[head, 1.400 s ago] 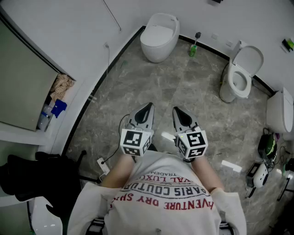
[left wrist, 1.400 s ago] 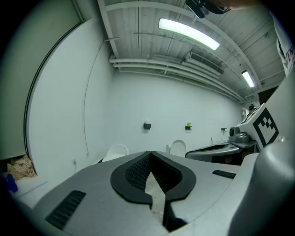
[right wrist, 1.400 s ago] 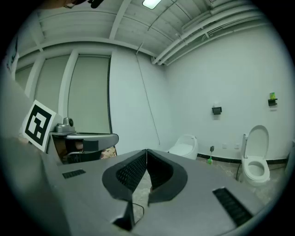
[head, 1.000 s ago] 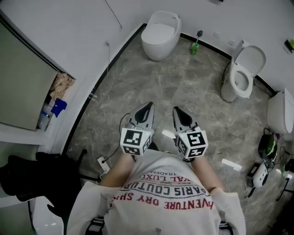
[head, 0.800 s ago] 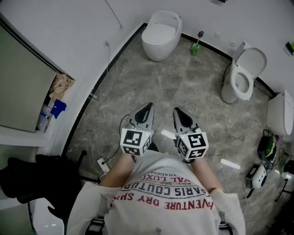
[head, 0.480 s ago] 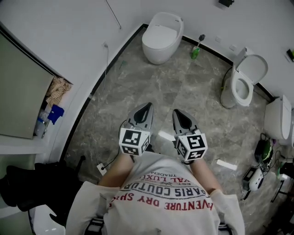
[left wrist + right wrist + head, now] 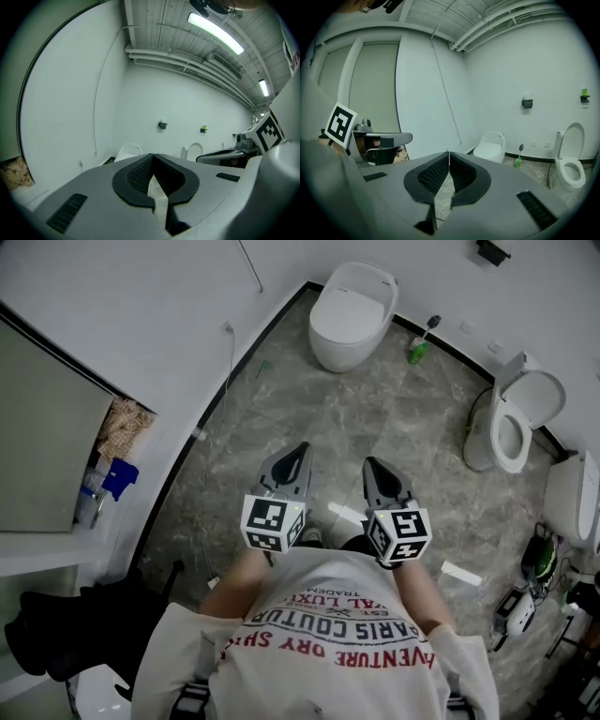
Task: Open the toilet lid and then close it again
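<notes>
Facing the lid-down toilet (image 7: 352, 315) well ahead of their closed, empty fingers, left gripper (image 7: 294, 454) and right gripper (image 7: 375, 467) should near its front edge, ignoring the open toilet (image 7: 514, 423) rightward.

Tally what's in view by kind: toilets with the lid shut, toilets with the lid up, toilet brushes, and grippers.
White toilet with lid shut: 1
White toilet with lid up: 1
Green toilet brush with dark handle: 1
Grey two-jaw grippers, both shut: 2, left gripper and right gripper
Total: 5
White fixture cut off at right edge: not counted
</notes>
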The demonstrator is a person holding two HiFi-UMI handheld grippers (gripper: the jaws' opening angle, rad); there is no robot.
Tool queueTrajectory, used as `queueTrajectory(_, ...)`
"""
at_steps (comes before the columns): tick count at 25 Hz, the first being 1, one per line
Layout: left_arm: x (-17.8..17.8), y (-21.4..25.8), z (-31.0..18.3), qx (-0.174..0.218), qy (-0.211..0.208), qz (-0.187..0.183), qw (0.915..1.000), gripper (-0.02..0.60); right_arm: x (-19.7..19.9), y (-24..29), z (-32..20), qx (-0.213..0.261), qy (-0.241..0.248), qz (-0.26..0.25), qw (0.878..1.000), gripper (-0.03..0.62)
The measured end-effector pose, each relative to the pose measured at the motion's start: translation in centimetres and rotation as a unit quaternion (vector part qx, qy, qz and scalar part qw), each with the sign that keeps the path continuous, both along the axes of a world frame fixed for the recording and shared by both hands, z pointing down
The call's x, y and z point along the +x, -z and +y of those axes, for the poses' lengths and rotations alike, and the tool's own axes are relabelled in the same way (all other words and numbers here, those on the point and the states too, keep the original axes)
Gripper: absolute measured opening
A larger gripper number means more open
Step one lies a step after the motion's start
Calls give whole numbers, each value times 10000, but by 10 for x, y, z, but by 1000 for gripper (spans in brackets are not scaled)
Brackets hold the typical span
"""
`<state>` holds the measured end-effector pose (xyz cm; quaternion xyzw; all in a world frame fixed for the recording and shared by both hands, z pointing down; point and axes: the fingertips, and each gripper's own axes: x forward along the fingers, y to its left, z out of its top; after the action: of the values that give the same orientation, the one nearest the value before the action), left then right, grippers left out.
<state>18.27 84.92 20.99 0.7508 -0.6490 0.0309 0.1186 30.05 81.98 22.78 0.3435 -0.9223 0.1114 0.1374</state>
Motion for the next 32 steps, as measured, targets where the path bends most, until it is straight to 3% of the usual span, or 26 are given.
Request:
queueTrajectory(10,-62,-26,-68,-229,629,52,9977,8,-55,-25,-97,-152,407,-28,9991,15)
queueTrajectory(23,-80,-10,-303,-142,1121,12,9936,8,-79,-24,-340,-130,994,-41,9950,15)
queueTrajectory(28,-82,-21,-372,-343,1061,1,9938,8,-79,-35,-419,-269,855,-22,9960,15)
queueTrajectory(32,-105,-34,-419,-454,1005,63,9939,8,-95,-50,-461,-403,731,4,9965,15)
